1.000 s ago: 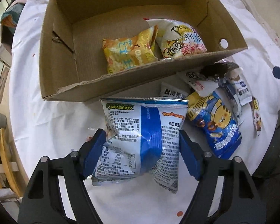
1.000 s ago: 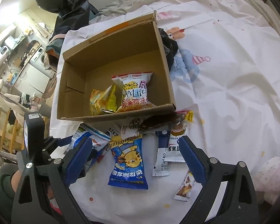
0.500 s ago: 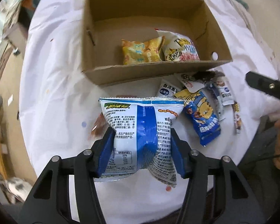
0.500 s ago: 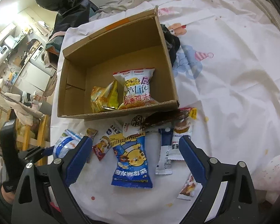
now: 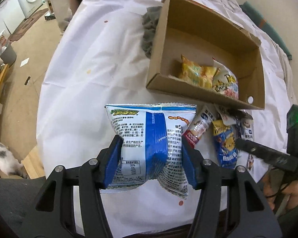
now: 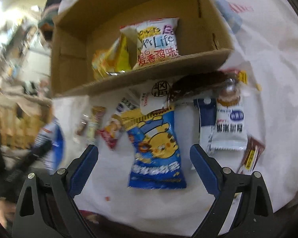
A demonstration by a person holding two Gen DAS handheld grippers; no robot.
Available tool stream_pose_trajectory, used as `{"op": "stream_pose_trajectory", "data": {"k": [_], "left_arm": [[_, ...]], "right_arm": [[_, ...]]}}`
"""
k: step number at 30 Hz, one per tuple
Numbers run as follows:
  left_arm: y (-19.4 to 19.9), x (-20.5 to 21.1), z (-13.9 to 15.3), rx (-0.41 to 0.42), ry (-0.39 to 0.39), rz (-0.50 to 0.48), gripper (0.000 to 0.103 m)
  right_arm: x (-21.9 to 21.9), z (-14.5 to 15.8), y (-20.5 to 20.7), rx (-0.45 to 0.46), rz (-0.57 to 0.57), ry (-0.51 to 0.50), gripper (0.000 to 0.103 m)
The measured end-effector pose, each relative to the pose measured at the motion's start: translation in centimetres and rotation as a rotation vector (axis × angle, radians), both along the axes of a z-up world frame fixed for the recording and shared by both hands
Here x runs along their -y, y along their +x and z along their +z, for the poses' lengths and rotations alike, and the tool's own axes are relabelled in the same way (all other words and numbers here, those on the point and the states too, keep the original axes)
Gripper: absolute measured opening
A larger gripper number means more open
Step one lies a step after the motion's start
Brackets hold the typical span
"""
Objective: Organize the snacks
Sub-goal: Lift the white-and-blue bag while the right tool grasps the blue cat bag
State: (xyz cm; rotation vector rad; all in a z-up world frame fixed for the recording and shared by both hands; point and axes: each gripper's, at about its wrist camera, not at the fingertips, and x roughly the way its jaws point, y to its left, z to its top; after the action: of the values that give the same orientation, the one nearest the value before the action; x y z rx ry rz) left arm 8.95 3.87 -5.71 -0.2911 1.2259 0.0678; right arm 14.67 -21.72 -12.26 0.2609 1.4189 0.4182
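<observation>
My left gripper is shut on a blue and white snack bag and holds it above the white cloth, left of and in front of the cardboard box. The box holds a yellow bag and a white bag; they also show in the right wrist view, yellow bag and white bag. My right gripper is open and empty, low over a blue cat-print bag lying in front of the box.
Several small packets lie in front of the box: white sachets, a brown bar, a dark wrapper, a red packet. The table edge drops to the floor at the left. A grey cloth lies beside the box.
My left gripper has carried the blue and white bag up and leftward, away from the box. My right gripper has dropped closer to the blue cat-print bag; its view is blurred by motion.
</observation>
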Motion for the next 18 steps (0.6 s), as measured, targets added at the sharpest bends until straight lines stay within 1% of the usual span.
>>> {"op": "stream_pose_trajectory", "data": {"k": [3, 5, 7, 11, 15, 16, 18], "left_arm": [[0.2, 0.0, -0.2, -0.003, -0.016, 0.008, 0.053], [0.2, 0.0, -0.2, -0.002, -0.015, 0.009, 0.053], [0.4, 0.0, -0.4, -0.005, -0.015, 0.013, 0.053], [0.4, 0.1, -0.7, -0.018, -0.038, 0.016, 0.053], [0.4, 0.4, -0.5, -0.006, -0.033, 0.015, 0.053], [0.4, 0.4, -0.5, -0.006, -0.031, 0.018, 0.053], [0.4, 0.3, -0.6, -0.01, -0.028, 0.025, 0.053]], "right_arm": [[-1.5, -1.1, 0.1, -0.003, 0.041, -0.043, 0.094], [-2.4, -2.0, 0.0, -0.008, 0.061, -0.093, 0.09], [-3.0, -2.9, -0.2, -0.016, 0.071, -0.146, 0.083], [-4.1, -3.1, -0.7, 0.012, 0.105, -0.199, 0.081], [-4.7, -2.9, -1.5, 0.043, 0.126, -0.263, 0.063], [-4.8, -2.8, -1.6, 0.048, 0.129, -0.269, 0.058], [-4.9, -2.5, -2.0, 0.052, 0.137, -0.259, 0.053]]}}
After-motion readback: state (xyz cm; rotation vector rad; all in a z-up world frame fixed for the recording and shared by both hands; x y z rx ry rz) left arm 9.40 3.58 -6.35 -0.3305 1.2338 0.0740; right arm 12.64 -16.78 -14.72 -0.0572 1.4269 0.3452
